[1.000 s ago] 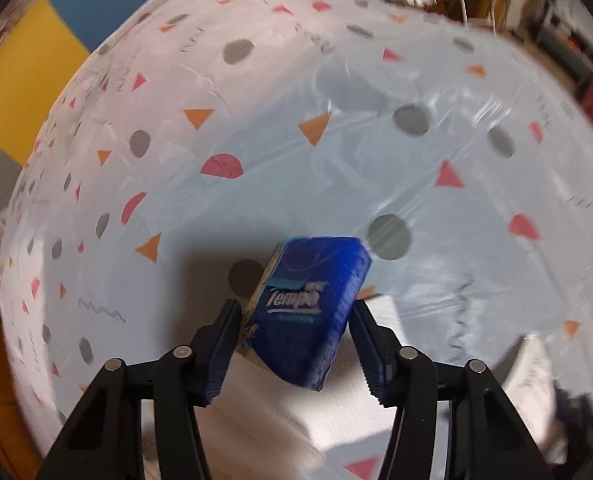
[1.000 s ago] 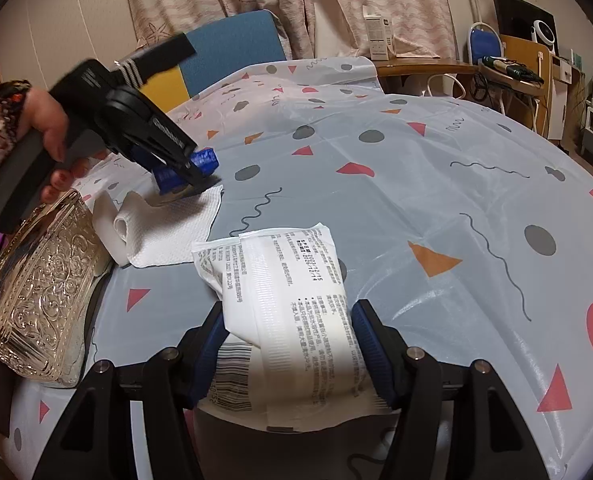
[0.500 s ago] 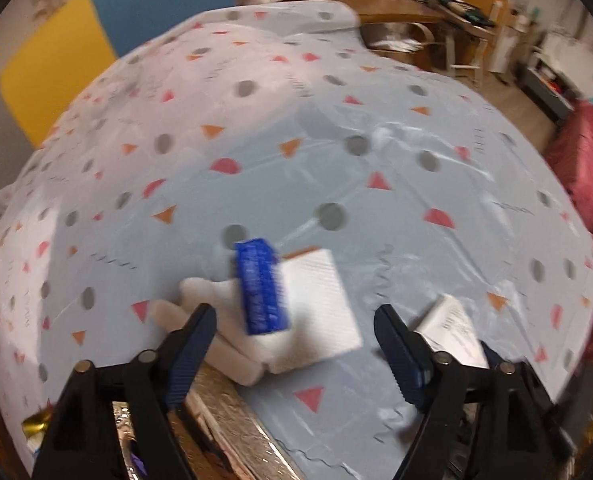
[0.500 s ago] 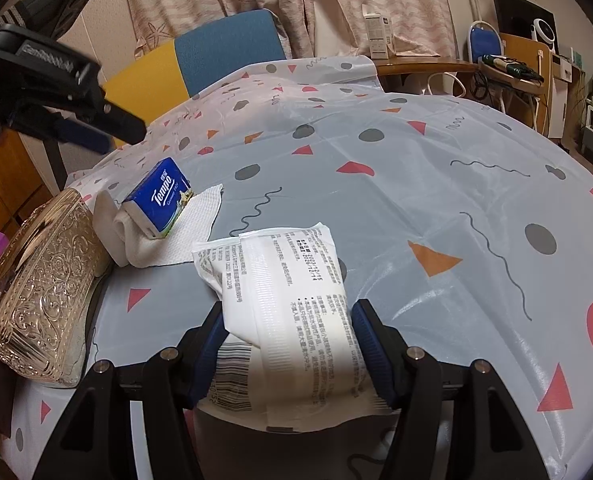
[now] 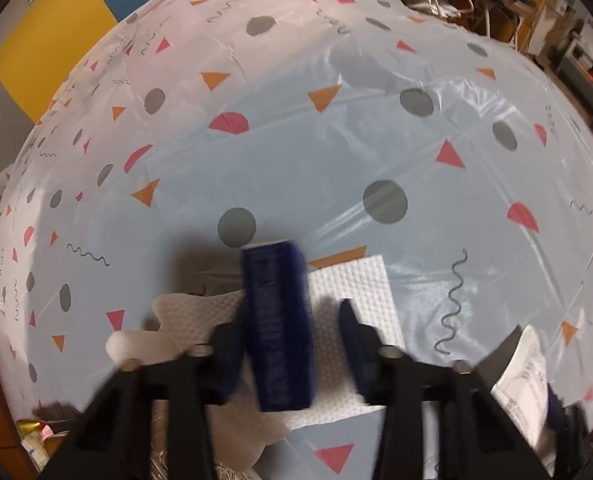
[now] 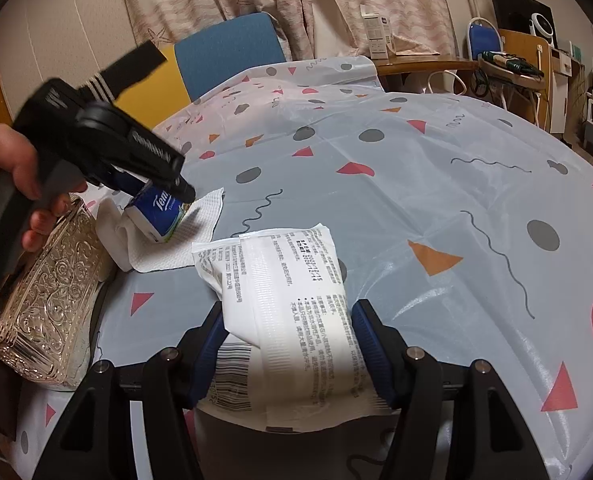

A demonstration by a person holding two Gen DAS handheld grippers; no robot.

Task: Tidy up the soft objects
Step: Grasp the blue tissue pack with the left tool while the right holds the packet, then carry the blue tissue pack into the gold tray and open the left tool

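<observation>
- My left gripper point(image 5: 292, 344) straddles the blue tissue pack point(image 5: 278, 324); its jaws are spread, one side touching the pack, a gap on the other, so nothing is clamped.
- The pack stands on the white paper towel point(image 5: 352, 292), beside the ornate glass box point(image 6: 44, 304) at the counter's point(image 6: 416, 184) near-left edge; I can't tell what the box holds.
- My right gripper point(image 6: 288, 344) is clenched on the white wipes packet point(image 6: 292, 300), which lies flat near the front edge.
- The towel's rolled end point(image 6: 114, 236) lies against the box.
- Beyond, the patterned cloth runs wide toward the blue chair point(image 6: 232, 52).
</observation>
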